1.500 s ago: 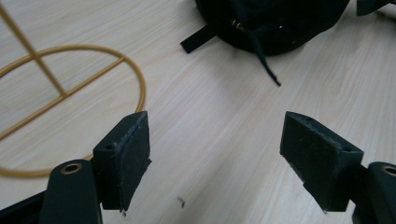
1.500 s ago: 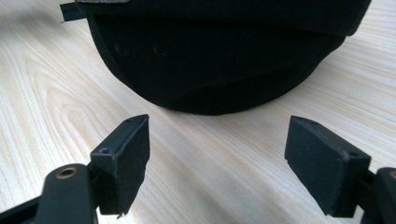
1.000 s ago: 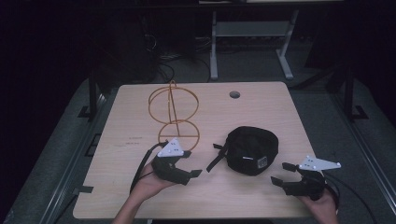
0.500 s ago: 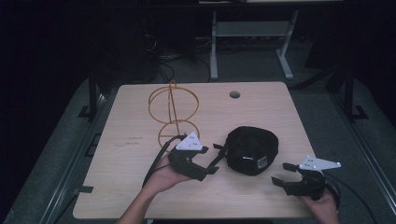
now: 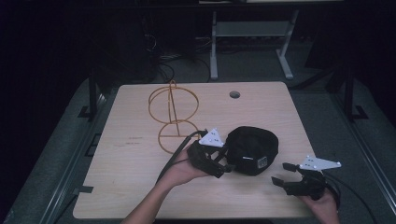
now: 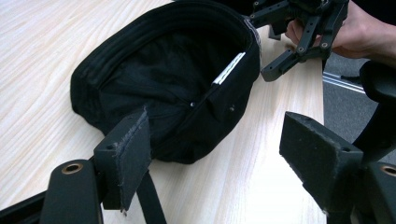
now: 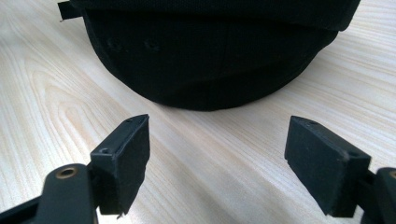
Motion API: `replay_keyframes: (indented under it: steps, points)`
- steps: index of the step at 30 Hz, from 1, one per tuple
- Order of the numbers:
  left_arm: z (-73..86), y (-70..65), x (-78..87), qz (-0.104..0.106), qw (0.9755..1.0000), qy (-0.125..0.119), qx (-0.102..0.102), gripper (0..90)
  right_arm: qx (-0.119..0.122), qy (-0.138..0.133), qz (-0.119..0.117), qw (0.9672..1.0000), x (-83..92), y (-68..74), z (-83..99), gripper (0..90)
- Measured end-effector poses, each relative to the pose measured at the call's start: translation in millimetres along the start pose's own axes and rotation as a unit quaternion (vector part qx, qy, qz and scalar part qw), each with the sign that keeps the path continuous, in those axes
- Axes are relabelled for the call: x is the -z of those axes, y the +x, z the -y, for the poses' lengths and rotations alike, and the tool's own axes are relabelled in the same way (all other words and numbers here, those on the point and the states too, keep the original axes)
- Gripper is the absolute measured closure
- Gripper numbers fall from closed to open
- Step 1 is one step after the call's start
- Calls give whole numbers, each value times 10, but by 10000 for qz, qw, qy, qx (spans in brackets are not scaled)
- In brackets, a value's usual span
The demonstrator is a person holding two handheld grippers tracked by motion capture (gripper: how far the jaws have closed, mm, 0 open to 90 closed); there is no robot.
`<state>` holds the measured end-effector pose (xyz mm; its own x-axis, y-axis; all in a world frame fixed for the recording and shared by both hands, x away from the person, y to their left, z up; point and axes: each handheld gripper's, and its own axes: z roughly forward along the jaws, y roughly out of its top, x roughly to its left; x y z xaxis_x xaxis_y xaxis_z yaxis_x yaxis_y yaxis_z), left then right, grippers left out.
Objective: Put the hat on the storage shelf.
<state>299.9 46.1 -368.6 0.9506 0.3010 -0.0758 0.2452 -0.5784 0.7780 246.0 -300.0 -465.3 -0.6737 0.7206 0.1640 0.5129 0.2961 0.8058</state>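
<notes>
High view: orange wire stand (image 5: 172, 116), made of two rings on an upright rod, sits on the far-left part of the surface (image 5: 140, 186), just beyond the left hand-held gripper (image 5: 223, 164); its lower ring lies close to that gripper's cable. It stands clear of the path between gripper and cap. Small round hole (image 5: 235, 94) near the far edge of the surface.

Surface: pale wood-grain top w/ rounded corners, bare apart from stand and cap. Room around it is dark; grey floor, cables and the legs of a metal frame (image 5: 252, 42) show behind.

Black cap (image 5: 252, 149) lies right of centre, opening turned toward the left hand-held gripper; a small white label shows on its side. Left gripper view: cap (image 6: 168, 79) inside faces the camera, white tag on the inner band; jaws spread wide, one pad at the cap's near rim, the other over bare wood, nothing gripped.

Right hand-held gripper (image 5: 282, 173) rests near the front-right edge, just beside the cap but apart from it. Right gripper view: cap (image 7: 210, 51) fills the top, jaws wide open w/ bare wood between.
</notes>
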Motion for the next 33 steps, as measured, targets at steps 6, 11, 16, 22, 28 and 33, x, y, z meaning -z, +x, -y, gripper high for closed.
replay_keyframes:
  steps: [6,11,16,22,28,33]
  points:
    - [-91,-29,-129,79,9999,38,-72,247,2,-8,2,10000,8,7,-1,219]
    - [-184,-49,-234,145,9997,42,-178,248,-12,-15,6,10000,1,6,-6,219]
    - [-259,-59,-319,220,9994,110,-229,249,-31,-38,8,10000,8,9,-5,219]
    - [-325,-72,-401,311,9989,185,-295,275,-12,-19,-4,10000,2,11,-6,219]
    - [-421,-100,-546,448,9975,374,-389,294,15,-35,-17,10000,-1,19,-9,219]
    - [-450,-88,-611,460,9972,441,-392,298,-2,-19,-26,10000,-1,15,-9,219]
